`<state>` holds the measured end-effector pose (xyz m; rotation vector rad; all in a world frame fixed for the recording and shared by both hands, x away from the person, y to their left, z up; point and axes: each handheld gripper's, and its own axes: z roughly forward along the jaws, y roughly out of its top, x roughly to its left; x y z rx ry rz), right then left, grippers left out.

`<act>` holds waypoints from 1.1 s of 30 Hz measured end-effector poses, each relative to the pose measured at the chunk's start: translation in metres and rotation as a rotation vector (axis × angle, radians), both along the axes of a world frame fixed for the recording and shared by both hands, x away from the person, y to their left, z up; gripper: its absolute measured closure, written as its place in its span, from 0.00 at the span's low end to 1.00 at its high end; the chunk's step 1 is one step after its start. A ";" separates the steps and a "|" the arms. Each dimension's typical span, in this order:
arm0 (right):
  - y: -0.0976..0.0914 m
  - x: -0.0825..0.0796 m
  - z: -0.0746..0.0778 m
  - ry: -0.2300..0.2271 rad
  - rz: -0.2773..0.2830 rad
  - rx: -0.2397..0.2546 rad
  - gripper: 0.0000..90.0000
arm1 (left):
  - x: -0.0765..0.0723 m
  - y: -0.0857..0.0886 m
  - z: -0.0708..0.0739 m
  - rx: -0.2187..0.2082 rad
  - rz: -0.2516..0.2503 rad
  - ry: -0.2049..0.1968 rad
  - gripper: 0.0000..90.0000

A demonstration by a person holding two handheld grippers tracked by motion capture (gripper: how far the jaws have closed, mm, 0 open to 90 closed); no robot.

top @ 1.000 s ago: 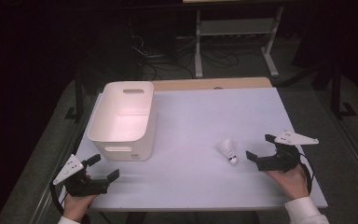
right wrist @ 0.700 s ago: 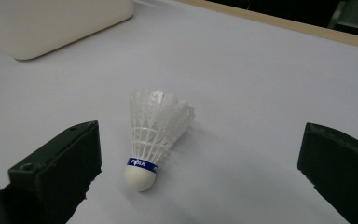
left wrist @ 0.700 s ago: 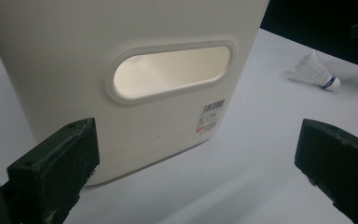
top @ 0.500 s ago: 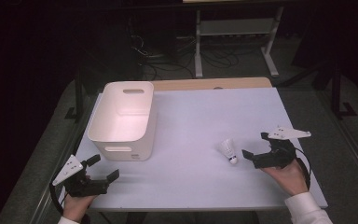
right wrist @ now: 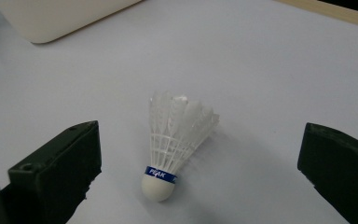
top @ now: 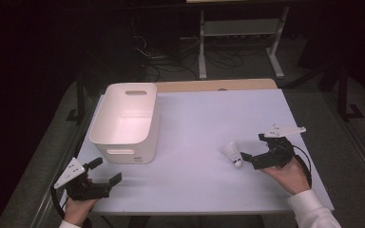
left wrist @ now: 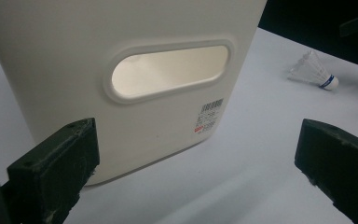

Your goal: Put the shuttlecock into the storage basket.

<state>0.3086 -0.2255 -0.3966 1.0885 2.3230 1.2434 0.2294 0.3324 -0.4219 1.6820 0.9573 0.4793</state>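
A white shuttlecock [top: 232, 153] [right wrist: 177, 142] with a blue band lies on its side on the white table [top: 209, 118], cork end toward the person. My right gripper [top: 253, 151] [right wrist: 198, 172] is open just to its right, jaws wide apart with the shuttlecock lying just ahead of the gap between them. A white plastic bin [top: 125, 121] [left wrist: 135, 74] with handle slots stands at the table's left, empty. My left gripper [top: 105, 172] [left wrist: 196, 172] is open near the front left corner, pointing at the bin's near wall, nothing between its jaws. The shuttlecock [left wrist: 313, 72] lies far off in the left gripper view.
A wooden strip [top: 216, 85] runs along the table's far edge. Beyond it are a metal shelf frame [top: 240, 38] and cables on a dark floor. Bare tabletop lies between the bin and the shuttlecock.
My right gripper has moved left and slightly down toward the shuttlecock, so it now lies just ahead of the jaws. The left gripper has barely moved.
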 end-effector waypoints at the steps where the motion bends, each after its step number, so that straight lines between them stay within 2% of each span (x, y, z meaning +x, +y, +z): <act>1: 0.001 0.001 0.000 0.002 0.001 -0.002 0.00 | 0.000 0.000 0.000 0.002 -0.002 0.001 0.00; 6: 0.006 0.005 0.001 0.015 0.012 -0.028 0.00 | 0.000 0.000 0.000 0.003 0.000 0.002 0.00; 25: 0.018 0.016 -0.003 0.071 0.041 -0.059 0.00 | 0.000 -0.001 0.000 0.001 -0.009 0.004 0.00; 26: 0.018 0.016 -0.003 0.087 0.039 -0.058 0.00 | 0.000 -0.001 0.000 0.002 -0.010 0.005 0.00; 33: 0.021 0.020 -0.007 0.112 0.049 -0.068 0.00 | 0.000 -0.001 0.000 0.003 -0.012 0.008 0.00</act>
